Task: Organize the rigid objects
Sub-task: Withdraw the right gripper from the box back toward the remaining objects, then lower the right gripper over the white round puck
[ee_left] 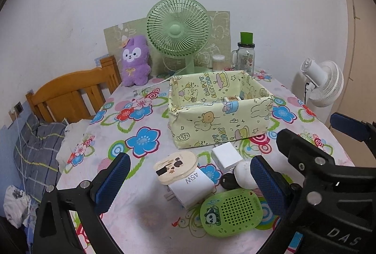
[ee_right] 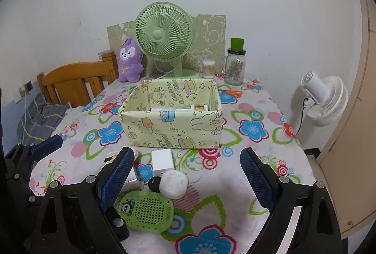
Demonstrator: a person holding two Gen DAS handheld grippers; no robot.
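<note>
I am holding both grippers above the near edge of the table [ee_right: 235,174], which is wearing a flowered cloth. My left gripper [ee_left: 190,174] is standing wide open with nothing between its blue pads; the pile of small items is lying below the gap. My right gripper [ee_right: 186,174] is also standing wide open and is gripping nothing.

The items to sort are sitting clustered just in front of the paper-covered box [ee_right: 171,127]: a green perforated case with a panda sticker [ee_left: 231,212], a white 45W charger [ee_left: 191,185] touching it, a cream oval lid [ee_left: 176,167] leaning on the charger, a second white charger block [ee_left: 226,156] nearest the box, a white earbud case [ee_right: 174,183], and a small black piece [ee_right: 154,183] just beside the earbud case.

The box is already holding a few flat items against its near wall; I cannot tell what they are.

Behind the box, a green desk fan [ee_right: 163,40], a purple plush [ee_right: 129,59], a cotton swab tub [ee_right: 208,68] and a glass jar [ee_right: 235,66] are standing along the wall.
</note>
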